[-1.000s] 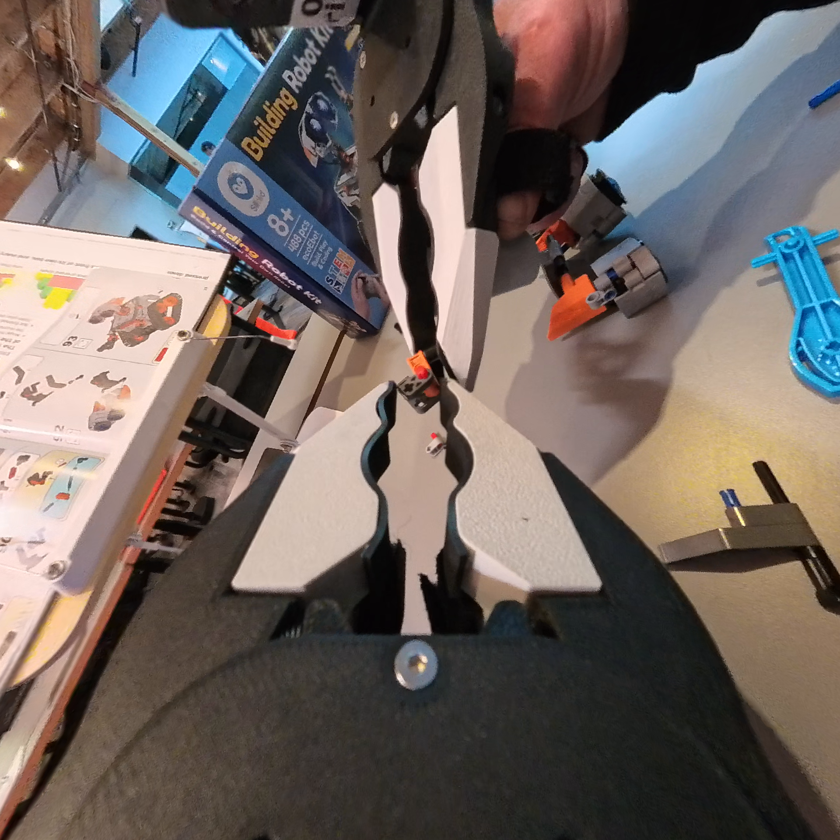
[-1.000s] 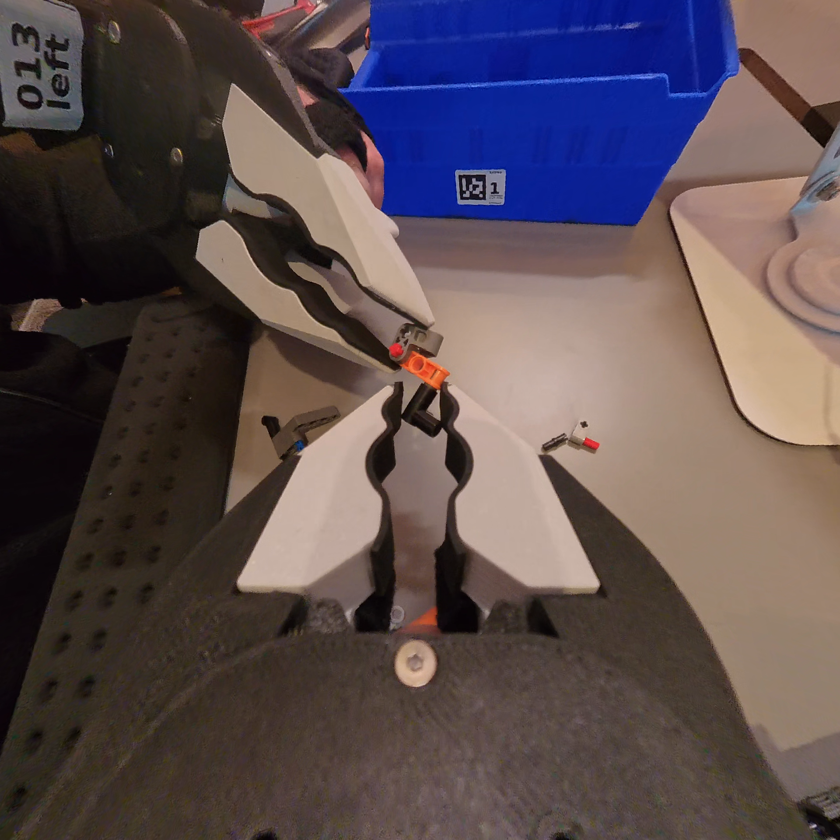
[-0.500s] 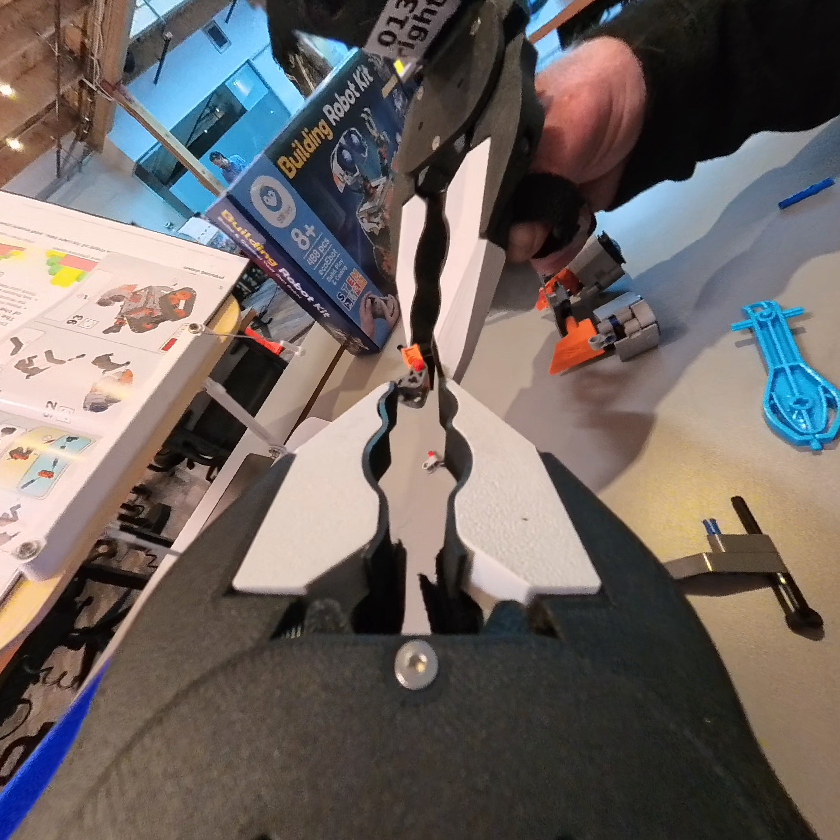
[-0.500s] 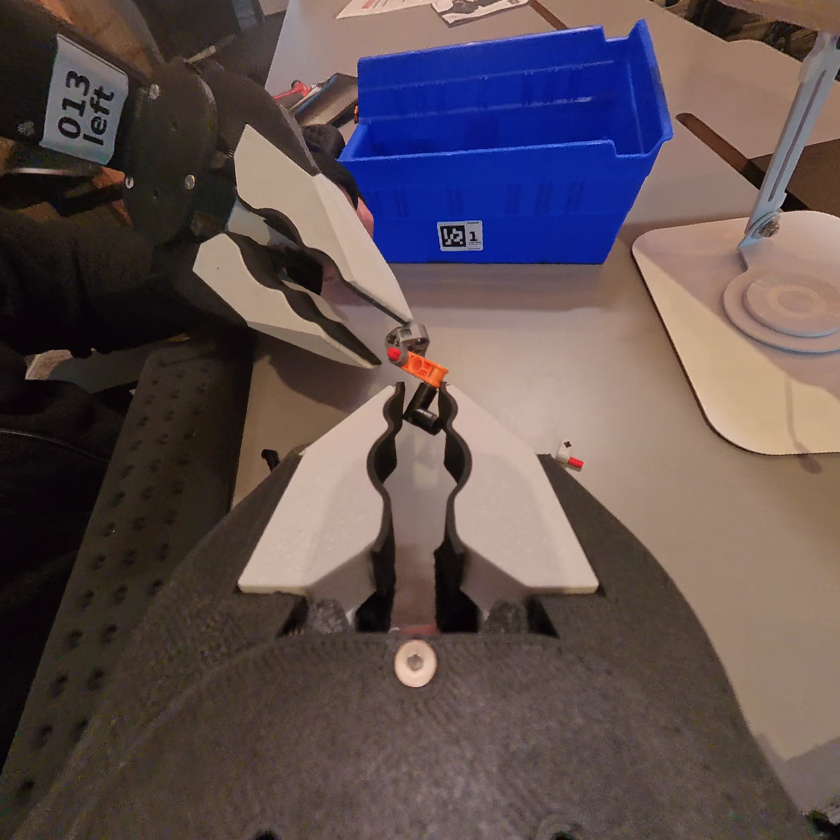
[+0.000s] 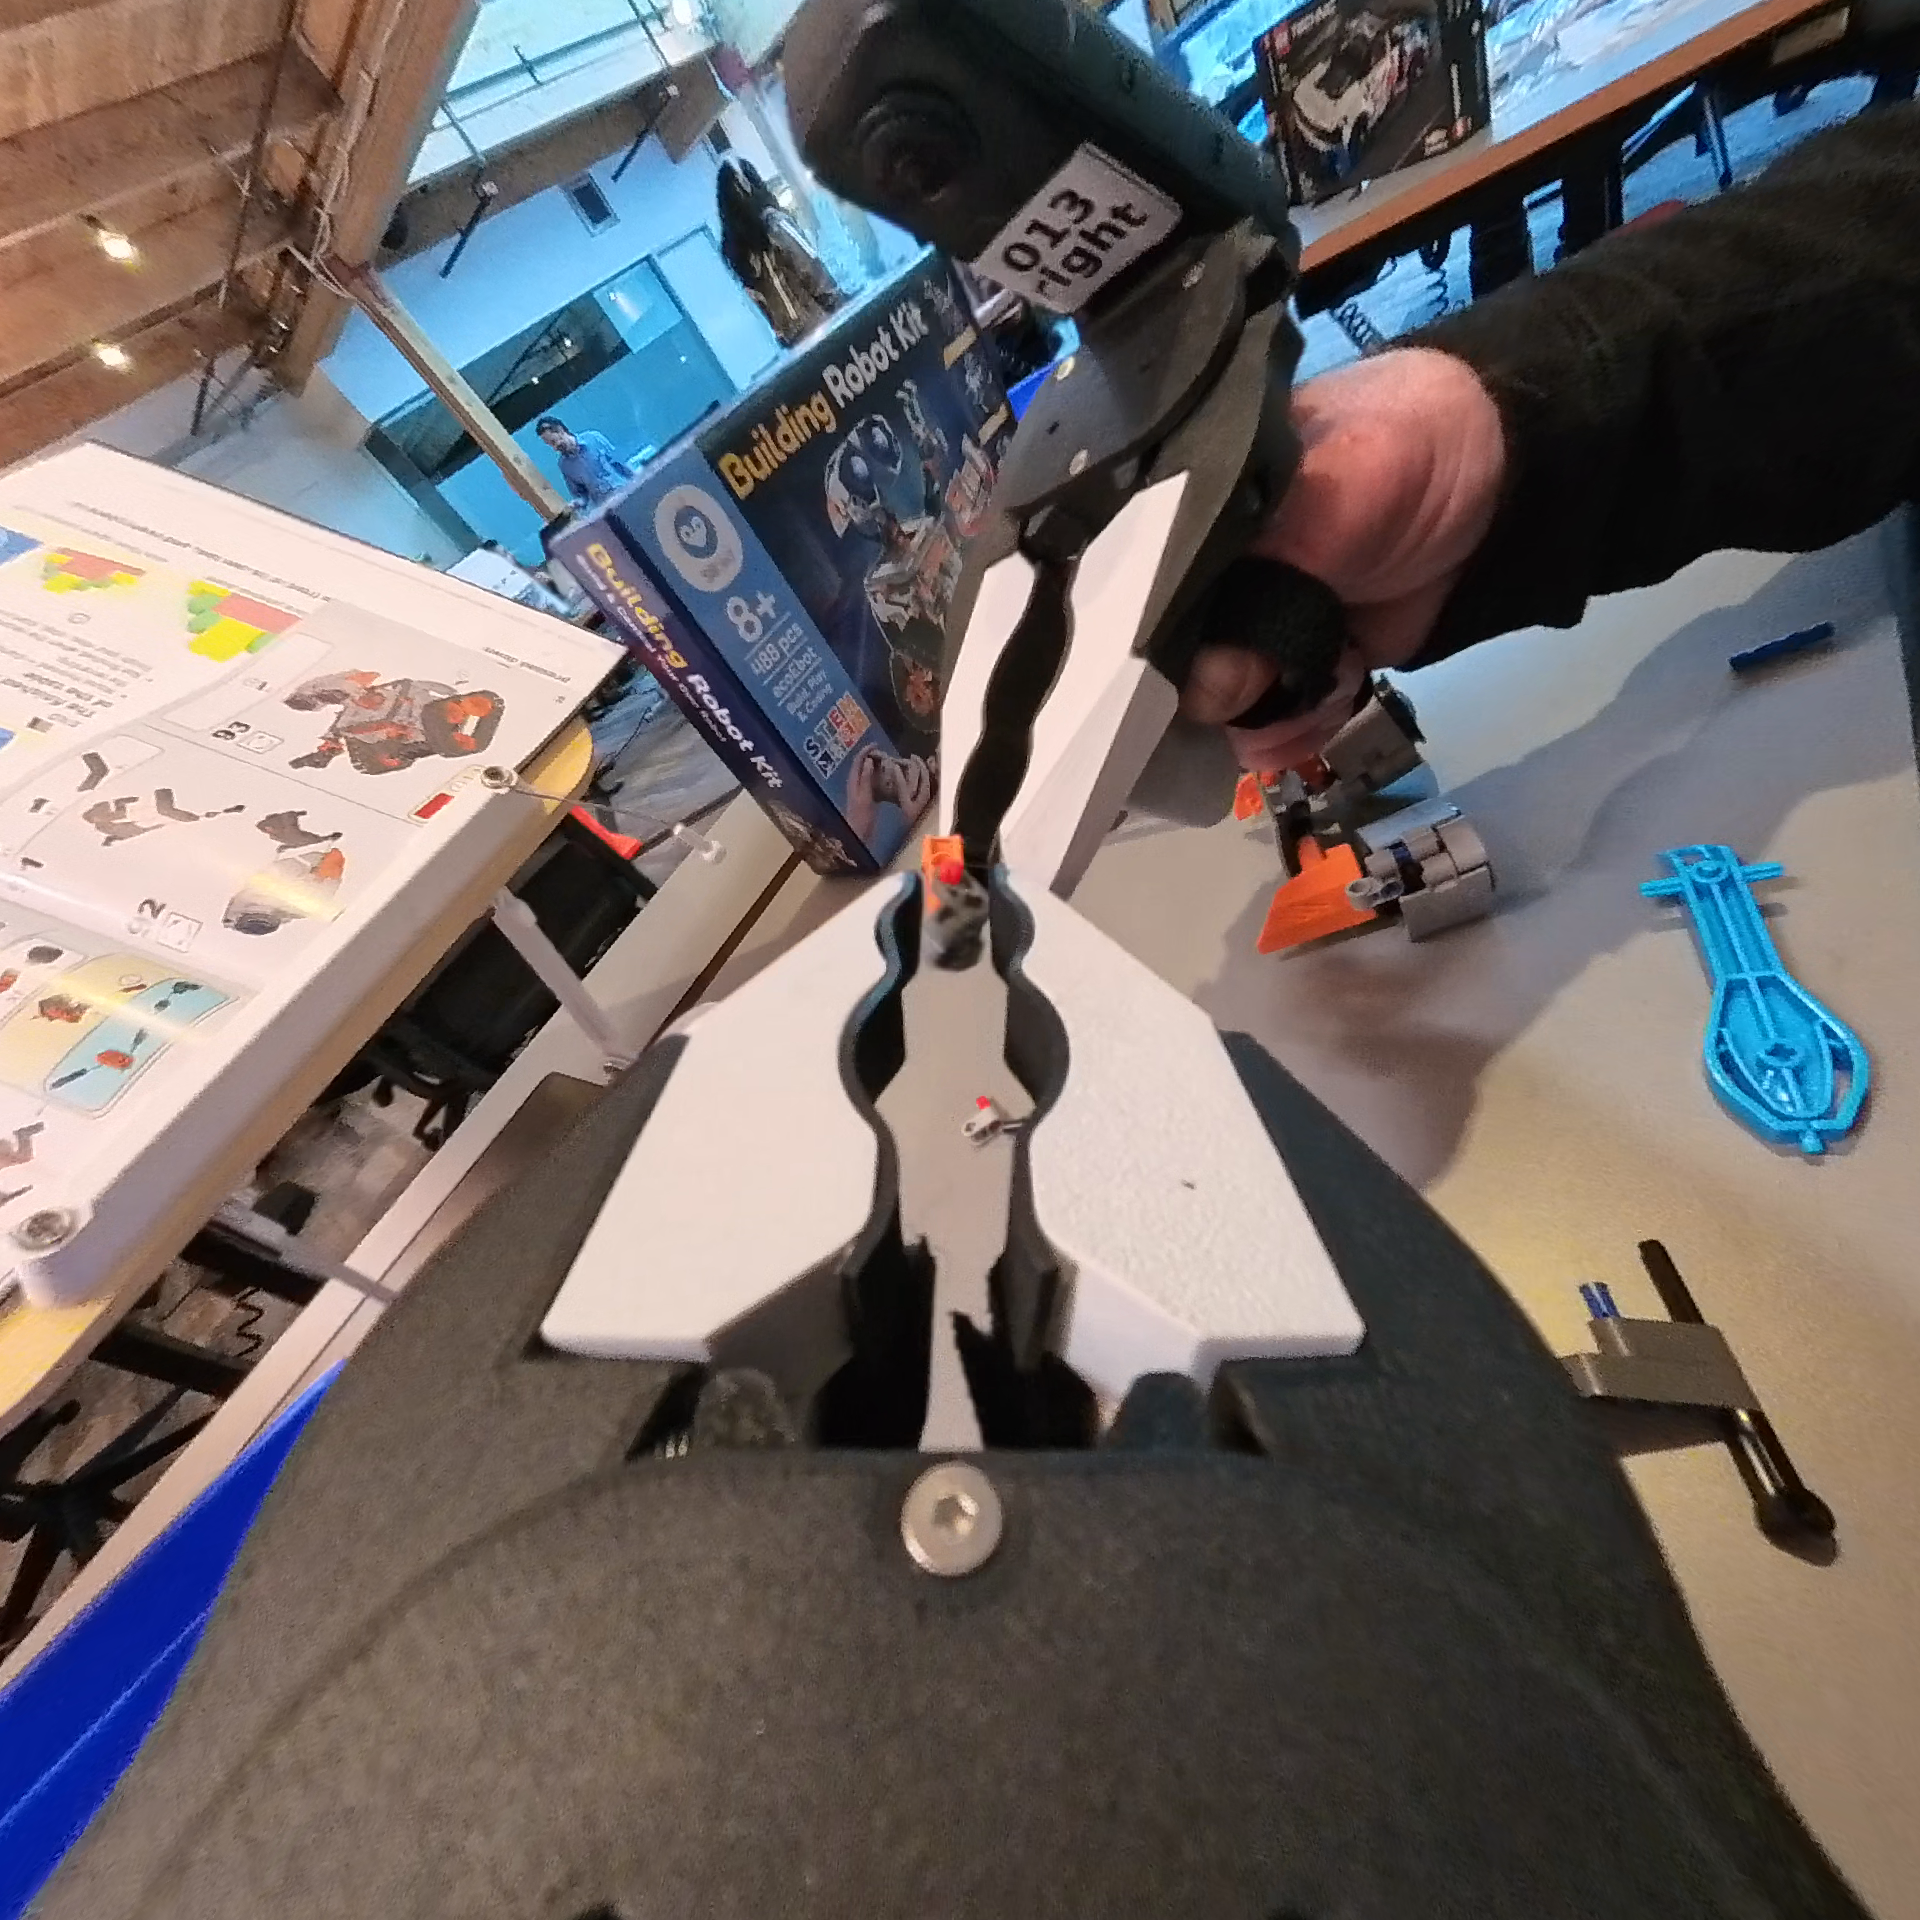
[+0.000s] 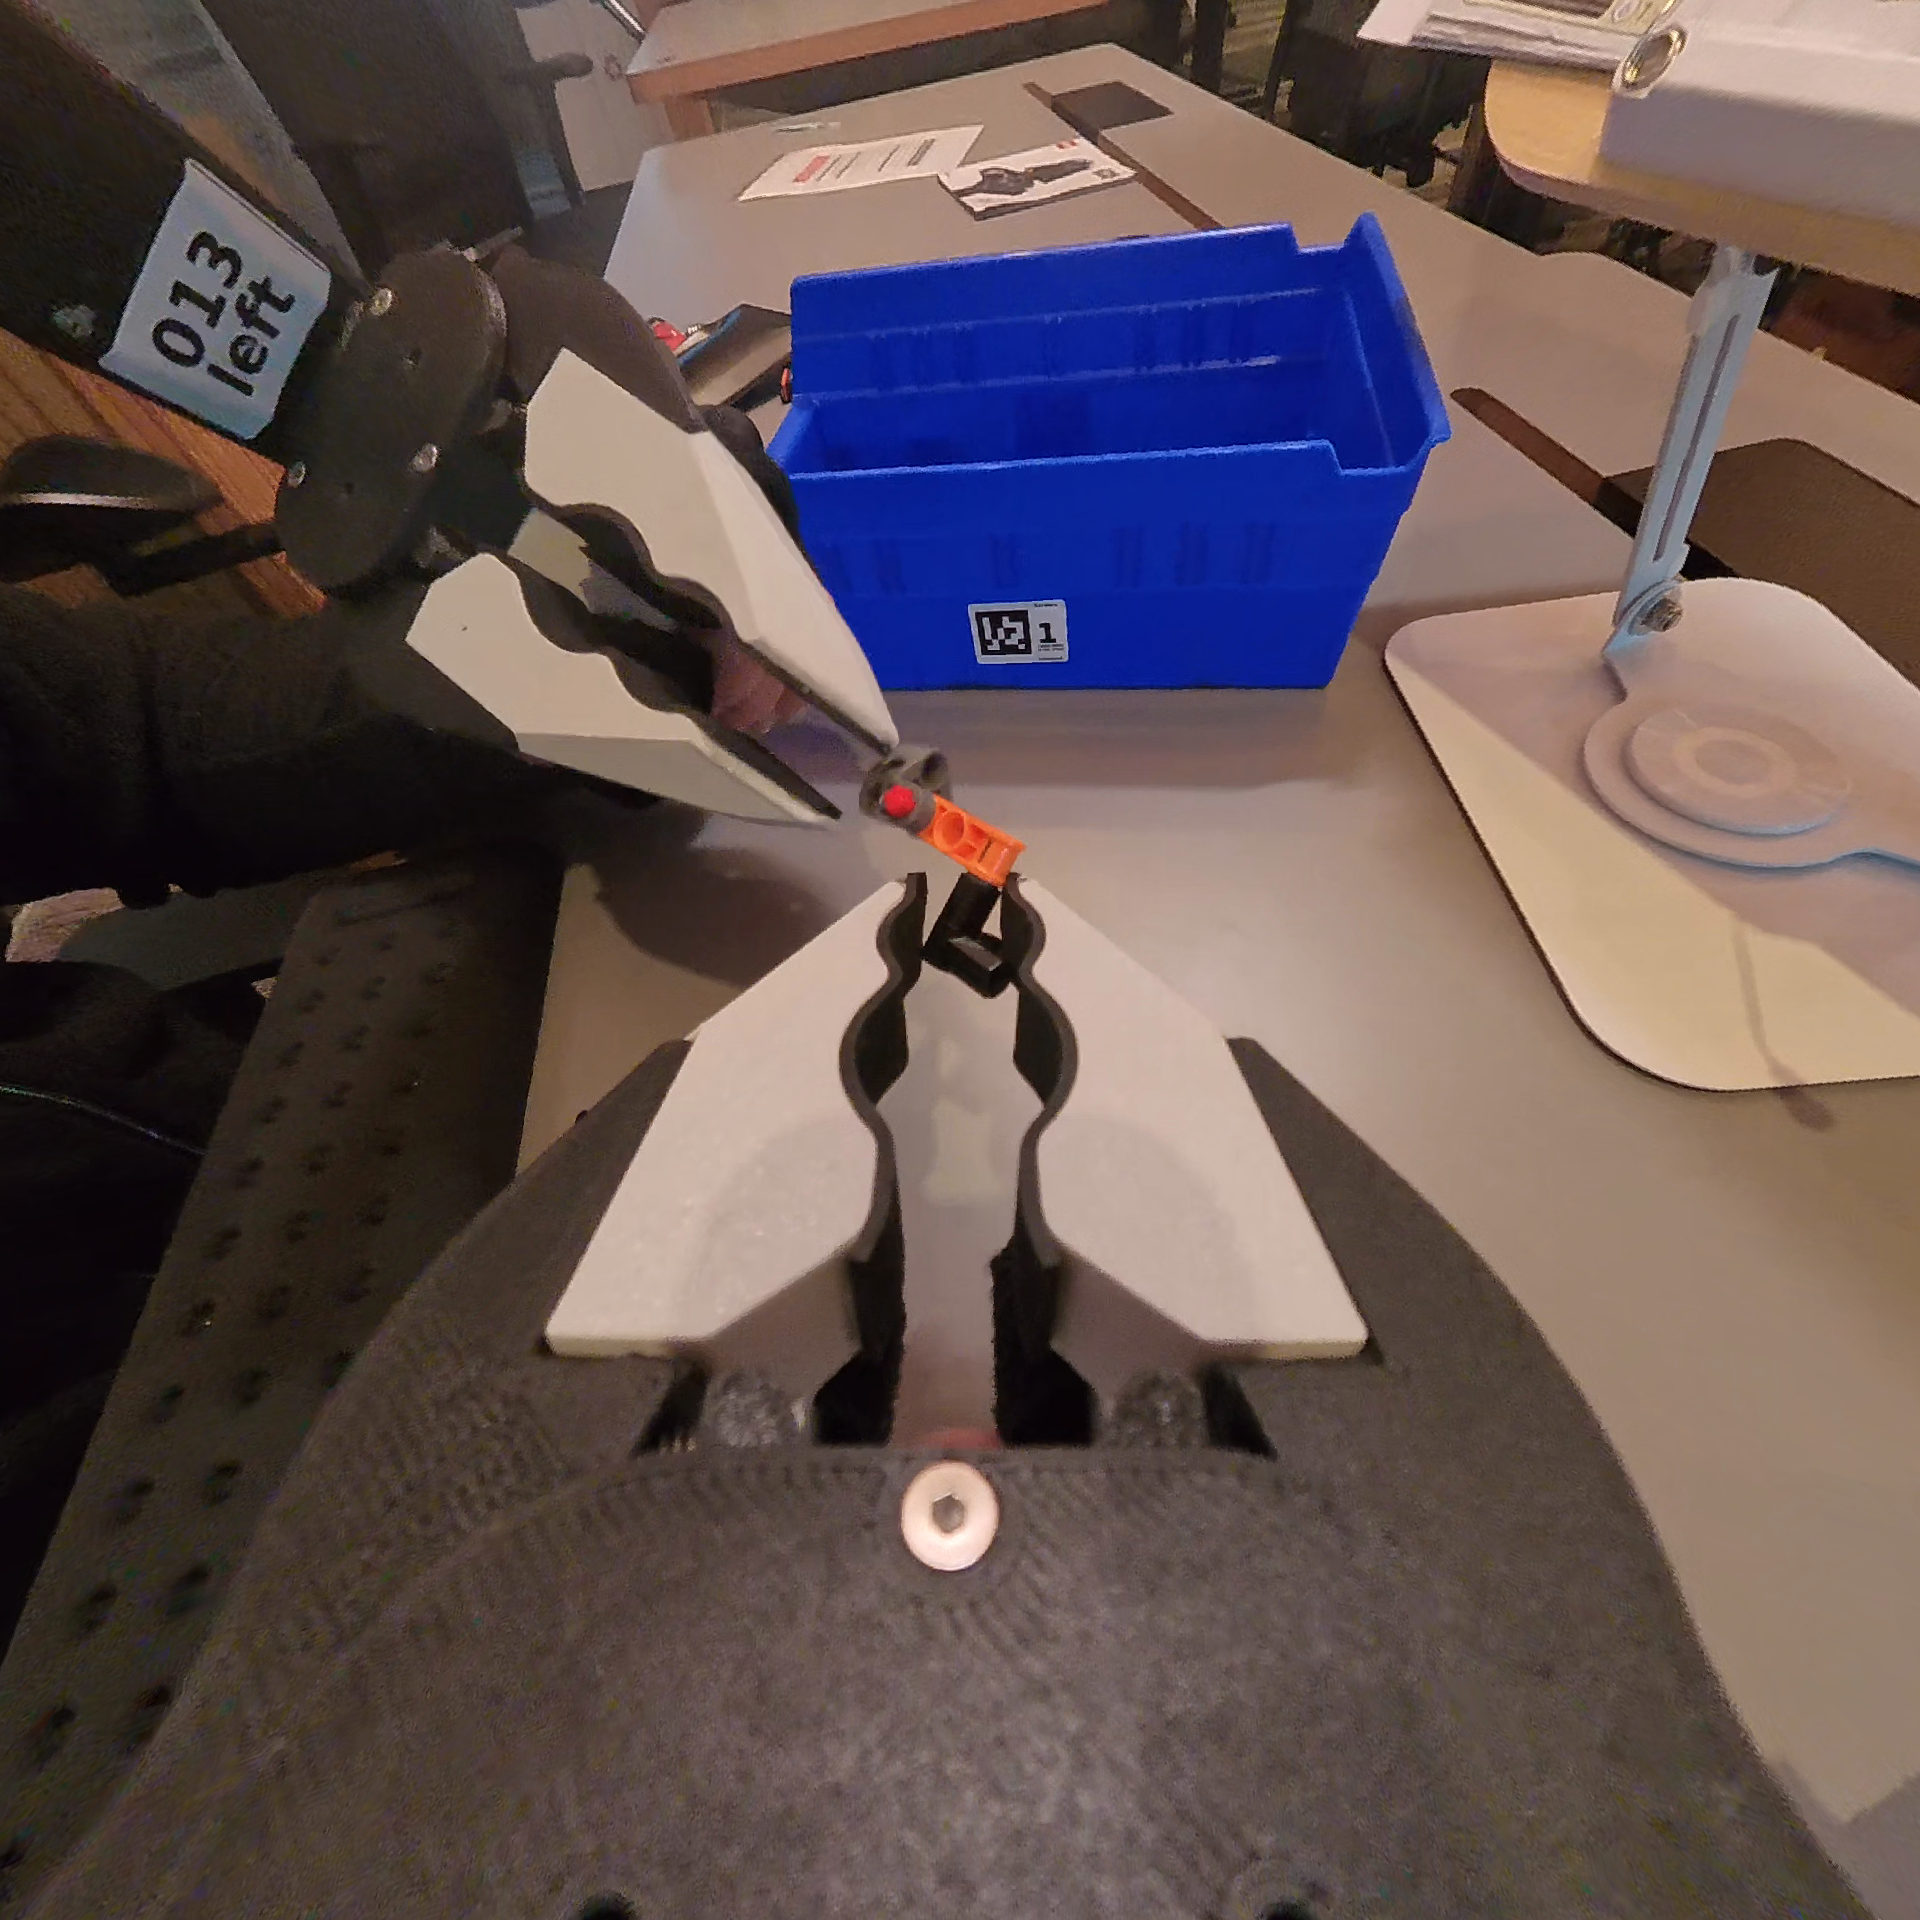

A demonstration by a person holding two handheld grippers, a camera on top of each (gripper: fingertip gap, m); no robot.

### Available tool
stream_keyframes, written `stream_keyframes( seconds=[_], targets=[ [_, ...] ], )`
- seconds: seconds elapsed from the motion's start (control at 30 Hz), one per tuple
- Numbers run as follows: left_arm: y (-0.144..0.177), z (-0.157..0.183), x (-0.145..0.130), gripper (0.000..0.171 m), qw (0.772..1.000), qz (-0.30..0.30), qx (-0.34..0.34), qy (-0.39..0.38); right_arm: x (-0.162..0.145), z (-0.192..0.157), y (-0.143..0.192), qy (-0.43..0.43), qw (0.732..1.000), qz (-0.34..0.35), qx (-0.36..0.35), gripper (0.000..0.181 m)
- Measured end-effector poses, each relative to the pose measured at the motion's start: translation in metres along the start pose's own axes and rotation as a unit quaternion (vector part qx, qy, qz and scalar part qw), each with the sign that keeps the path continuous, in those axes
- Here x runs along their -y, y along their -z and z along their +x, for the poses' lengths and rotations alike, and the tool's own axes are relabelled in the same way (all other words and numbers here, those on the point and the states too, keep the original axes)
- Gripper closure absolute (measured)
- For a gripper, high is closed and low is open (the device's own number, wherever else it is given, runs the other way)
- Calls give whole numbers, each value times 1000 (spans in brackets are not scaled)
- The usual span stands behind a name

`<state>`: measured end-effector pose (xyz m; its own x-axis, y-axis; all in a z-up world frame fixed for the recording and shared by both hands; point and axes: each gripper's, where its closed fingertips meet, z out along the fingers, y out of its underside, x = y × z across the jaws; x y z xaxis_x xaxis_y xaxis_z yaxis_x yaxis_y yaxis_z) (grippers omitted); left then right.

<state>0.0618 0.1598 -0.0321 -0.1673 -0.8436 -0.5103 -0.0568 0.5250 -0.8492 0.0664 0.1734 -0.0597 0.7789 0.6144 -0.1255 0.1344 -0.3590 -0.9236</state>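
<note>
A small assembly hangs between the two grippers, above the grey table [image 6: 1299,935]. It is a grey connector [image 6: 902,781] with a red pin, an orange connector [image 6: 971,837] and a black piece [image 6: 968,940]. My left gripper [image 5: 956,896] is shut on the grey connector [image 5: 958,920]. It shows in the right wrist view [image 6: 857,781], coming in from the left. My right gripper [image 6: 961,891] is shut on the black piece. It shows in the left wrist view [image 5: 975,844], coming down from above, held by a hand [image 5: 1382,499]. The orange connector [image 5: 940,854] sits between the tips.
A blue bin [image 6: 1091,540] stands behind, with a white stand base [image 6: 1558,852] to its right. On the table are a kit box [image 5: 810,623], an open instruction booklet [image 5: 208,831], a part-built model [image 5: 1361,873], a blue tool [image 5: 1766,1029], a grey beam with a black axle [image 5: 1662,1382] and a small pin [image 5: 982,1117]. Left and right tips are no more than a few centimetres apart.
Both grippers have lifted and tilted while holding the joined pieces, and the table looks farther off. The small pin on the table has left the right wrist view.
</note>
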Motion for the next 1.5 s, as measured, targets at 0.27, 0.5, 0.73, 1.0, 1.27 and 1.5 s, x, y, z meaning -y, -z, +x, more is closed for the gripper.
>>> stream_keyframes(
  seconds=[0.27,0.5,0.73,1.0,1.27,1.5],
  targets=[
    [-4,-3,-11,137,996,-8,-34,83,6,-2,4,-3,1000,17,9,170],
    [-1,9,-4,163,996,5,-66,59,4,-15,6,-19,998,10,59,170],
    [0,27,-10,164,991,-24,-123,48,-15,-22,6,14,995,-51,80,169],
    [-2,36,-24,164,983,-70,-156,70,-25,-5,6,141,985,-102,-17,157],
    [-2,42,-29,164,977,-87,-174,86,-28,-16,4,274,952,-127,-47,153],
    [-2,48,-31,164,971,-95,-193,109,-37,-17,-1,311,937,-150,-54,171]
  ],
)
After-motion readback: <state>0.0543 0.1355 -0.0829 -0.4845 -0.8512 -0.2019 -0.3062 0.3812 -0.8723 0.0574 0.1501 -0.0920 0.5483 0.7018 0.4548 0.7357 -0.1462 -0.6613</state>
